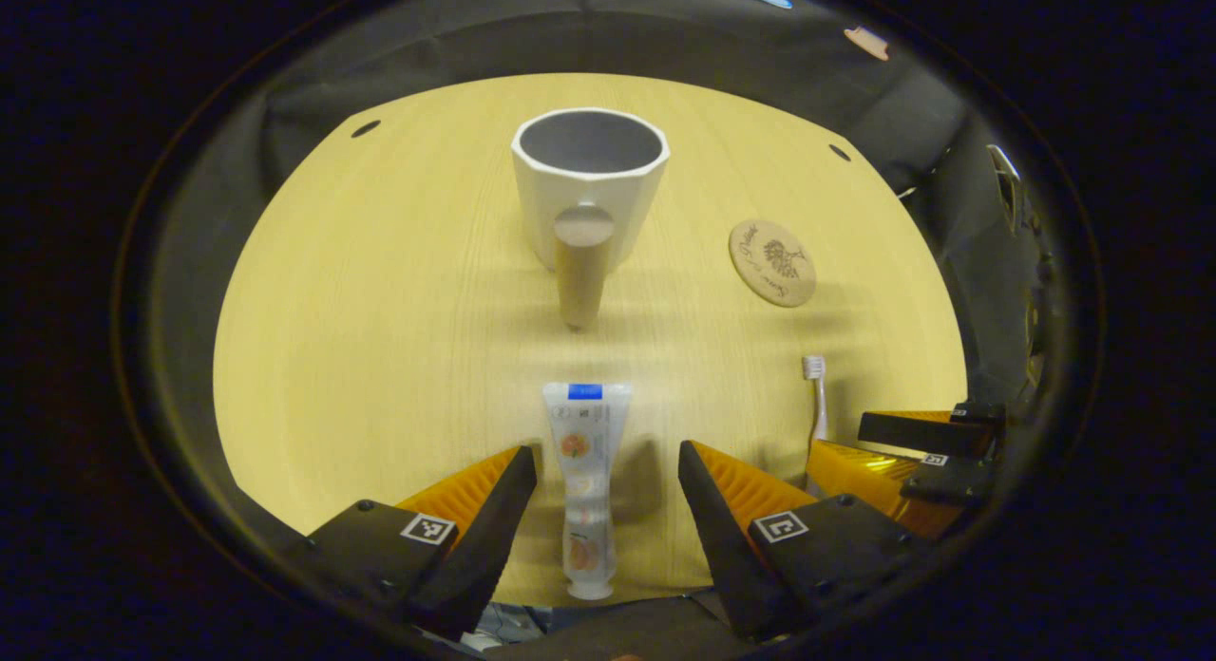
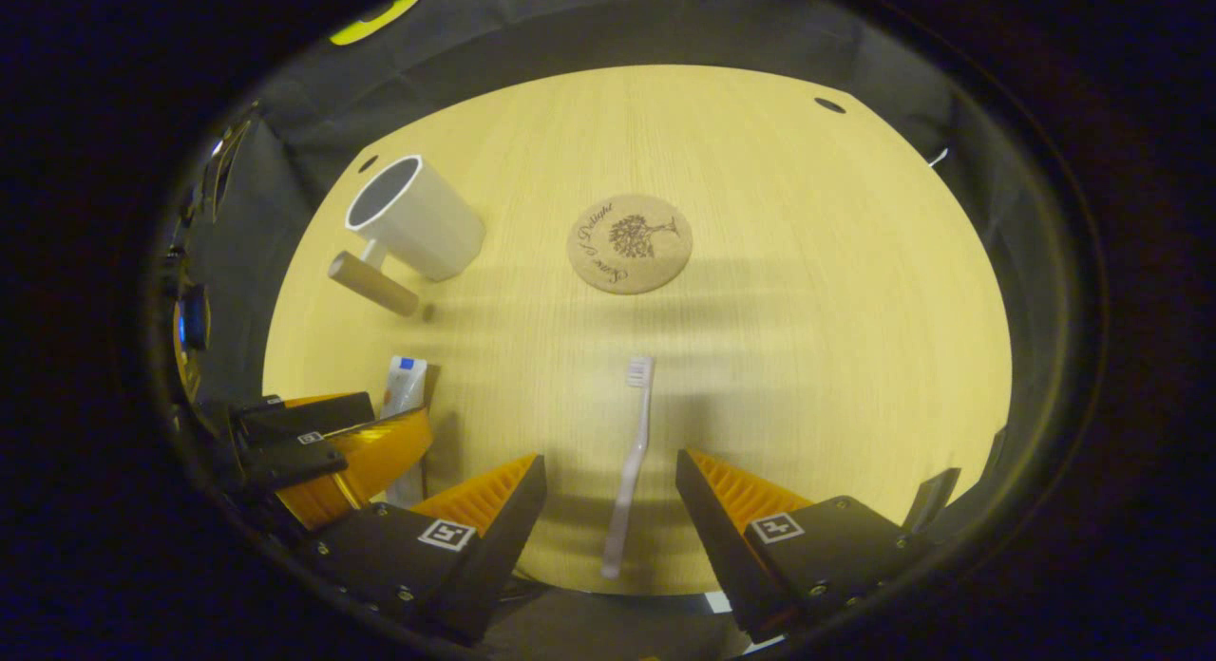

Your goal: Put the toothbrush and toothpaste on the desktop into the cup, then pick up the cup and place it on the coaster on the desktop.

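A white toothpaste tube (image 1: 584, 485) lies on the wooden desktop (image 1: 380, 310), its length between the spread fingers of my open left gripper (image 1: 608, 471). Beyond it stands a white faceted cup (image 1: 589, 181) with a wooden handle (image 1: 581, 267) pointing toward me. A round cork coaster (image 1: 771, 262) lies to the cup's right. In the right gripper view a white toothbrush (image 2: 632, 462) lies between the fingers of my open right gripper (image 2: 613, 481), bristles pointing away. The cup (image 2: 413, 215), coaster (image 2: 630, 243) and toothpaste (image 2: 404, 386) lie farther off there. The toothbrush head (image 1: 813, 368) shows at the right in the left gripper view.
The right gripper (image 1: 912, 457) sits close beside my left one, at the lower right of the left gripper view; the left gripper (image 2: 323, 447) appears at the lower left of the right gripper view. Small dark holes (image 1: 365, 128) mark the desktop's far corners. Black cloth surrounds the table.
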Motion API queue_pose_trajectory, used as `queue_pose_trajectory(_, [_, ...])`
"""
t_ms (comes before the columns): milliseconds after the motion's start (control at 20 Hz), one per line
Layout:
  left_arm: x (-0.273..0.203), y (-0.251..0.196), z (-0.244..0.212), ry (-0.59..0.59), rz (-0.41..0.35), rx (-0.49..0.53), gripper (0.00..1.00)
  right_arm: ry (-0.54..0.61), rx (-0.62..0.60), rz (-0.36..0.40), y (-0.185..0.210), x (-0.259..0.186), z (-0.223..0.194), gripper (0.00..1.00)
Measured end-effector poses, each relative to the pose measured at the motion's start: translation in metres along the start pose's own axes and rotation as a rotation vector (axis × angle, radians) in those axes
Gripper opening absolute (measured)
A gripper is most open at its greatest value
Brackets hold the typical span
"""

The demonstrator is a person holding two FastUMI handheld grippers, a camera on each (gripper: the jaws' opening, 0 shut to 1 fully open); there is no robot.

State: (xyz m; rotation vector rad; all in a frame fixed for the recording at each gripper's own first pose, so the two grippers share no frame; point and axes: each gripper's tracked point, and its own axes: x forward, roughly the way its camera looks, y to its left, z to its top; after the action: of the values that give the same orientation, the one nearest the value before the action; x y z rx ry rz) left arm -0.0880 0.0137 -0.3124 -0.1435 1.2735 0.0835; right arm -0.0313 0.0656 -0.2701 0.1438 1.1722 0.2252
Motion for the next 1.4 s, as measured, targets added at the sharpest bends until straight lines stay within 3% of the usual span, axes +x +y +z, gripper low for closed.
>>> queue_pose_trajectory(350, [0.011,0.002,-0.017,0.081,-0.012,-0.014,1.00,0.078,-0.005,-0.013,0.001,0.015,-0.010,0.87])
queue_pose_trajectory(500, [0.015,0.002,-0.022,0.101,-0.020,-0.004,0.78,0.101,0.007,-0.013,0.003,0.021,-0.014,0.84])
queue_pose_trajectory(550, [0.016,0.002,-0.024,0.111,-0.025,-0.004,0.76,0.111,0.015,-0.018,0.002,0.022,-0.016,0.77])
queue_pose_trajectory(650, [0.018,0.005,-0.027,0.120,-0.011,0.005,0.76,0.134,0.026,-0.020,0.001,0.024,-0.020,0.73])
queue_pose_trajectory(750, [0.019,0.007,-0.027,0.130,-0.006,0.012,0.66,0.129,0.026,-0.040,-0.002,0.026,-0.019,0.72])
queue_pose_trajectory(800, [0.019,0.009,-0.027,0.133,-0.004,0.011,0.53,0.134,0.028,-0.050,-0.004,0.026,-0.019,0.62])
queue_pose_trajectory(950, [0.019,0.010,-0.026,0.134,-0.005,0.016,0.41,0.144,-0.003,-0.072,-0.008,0.025,-0.021,0.56])
queue_pose_trajectory(1050, [0.021,0.013,-0.026,0.132,0.009,0.021,0.41,0.154,-0.006,-0.096,-0.011,0.027,-0.021,0.35])
queue_pose_trajectory(1250, [0.020,0.012,-0.025,0.123,0.000,0.029,0.34,0.145,0.016,-0.091,-0.011,0.027,-0.020,0.27])
queue_pose_trajectory(1300, [0.019,0.013,-0.025,0.123,0.002,0.030,0.34,0.145,0.009,-0.085,-0.013,0.027,-0.021,0.15])
queue_pose_trajectory(1400, [0.019,0.012,-0.025,0.113,-0.004,0.027,0.31,0.135,0.002,-0.076,-0.015,0.025,-0.019,0.14])
